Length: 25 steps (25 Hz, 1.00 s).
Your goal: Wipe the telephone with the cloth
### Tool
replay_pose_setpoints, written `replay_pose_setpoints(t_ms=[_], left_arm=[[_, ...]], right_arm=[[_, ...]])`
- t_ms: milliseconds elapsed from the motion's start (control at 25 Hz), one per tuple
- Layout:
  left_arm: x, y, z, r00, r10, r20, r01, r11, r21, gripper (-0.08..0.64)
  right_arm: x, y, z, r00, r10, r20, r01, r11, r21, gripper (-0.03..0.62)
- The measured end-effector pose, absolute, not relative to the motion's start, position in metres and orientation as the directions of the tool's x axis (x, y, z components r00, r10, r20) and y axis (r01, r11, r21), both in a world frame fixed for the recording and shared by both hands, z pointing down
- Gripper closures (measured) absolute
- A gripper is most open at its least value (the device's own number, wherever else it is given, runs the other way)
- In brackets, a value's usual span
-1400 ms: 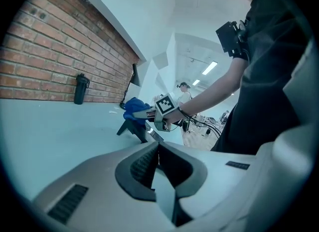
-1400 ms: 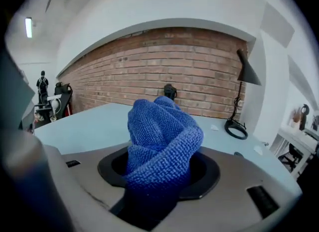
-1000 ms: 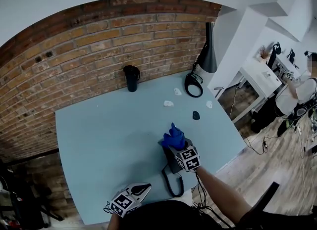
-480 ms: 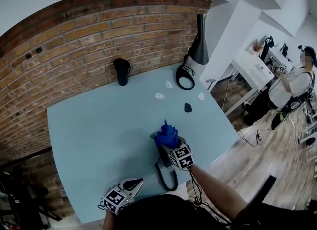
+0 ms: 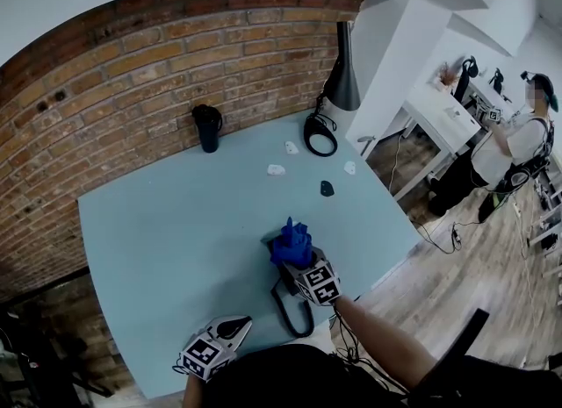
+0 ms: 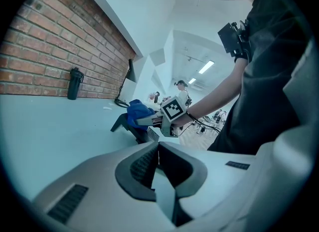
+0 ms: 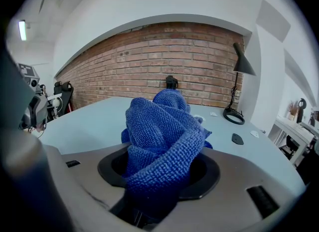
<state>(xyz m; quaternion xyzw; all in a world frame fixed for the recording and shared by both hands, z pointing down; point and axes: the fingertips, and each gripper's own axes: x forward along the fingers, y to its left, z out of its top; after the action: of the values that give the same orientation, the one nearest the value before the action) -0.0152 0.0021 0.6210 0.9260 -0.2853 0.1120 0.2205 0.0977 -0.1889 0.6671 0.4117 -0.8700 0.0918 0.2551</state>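
1. Brick wall backs a pale blue bench; a dark cup stands near the far edge.
2. At the near edge, toward the near left corner, the left gripper hangs with its jaws together and nothing between them, well apart from the telephone.
3. About midway along the near edge sits the telephone. Its dark body seems to run from the near edge toward the far edge, and its cord loops back toward the near edge.
4. Right over it, the right gripper is clamped on the bunched blue cloth. The cloth pokes out past the jaws onto the telephone's raised far end, apparently touching it.
5. This right hand is much the nearer of the 2. With the telephone directly beneath the cloth, the next stroke likely runs along that axis.
6. By the far right corner stand a lamp and its ring base, with small bits nearby.
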Motion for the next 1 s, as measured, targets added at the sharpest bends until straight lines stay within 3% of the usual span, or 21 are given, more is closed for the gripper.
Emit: replay_pose_setpoints(t_ms=[1000], left_arm=[[-0.008, 0.005, 0.62, 0.821, -0.467, 0.329, -0.563, -0.758, 0.33, 0.56]], right_arm=[[0.113, -0.128, 0.698, -0.519, -0.621, 0.587, -0.756, 0.655, 0.024, 0.362]])
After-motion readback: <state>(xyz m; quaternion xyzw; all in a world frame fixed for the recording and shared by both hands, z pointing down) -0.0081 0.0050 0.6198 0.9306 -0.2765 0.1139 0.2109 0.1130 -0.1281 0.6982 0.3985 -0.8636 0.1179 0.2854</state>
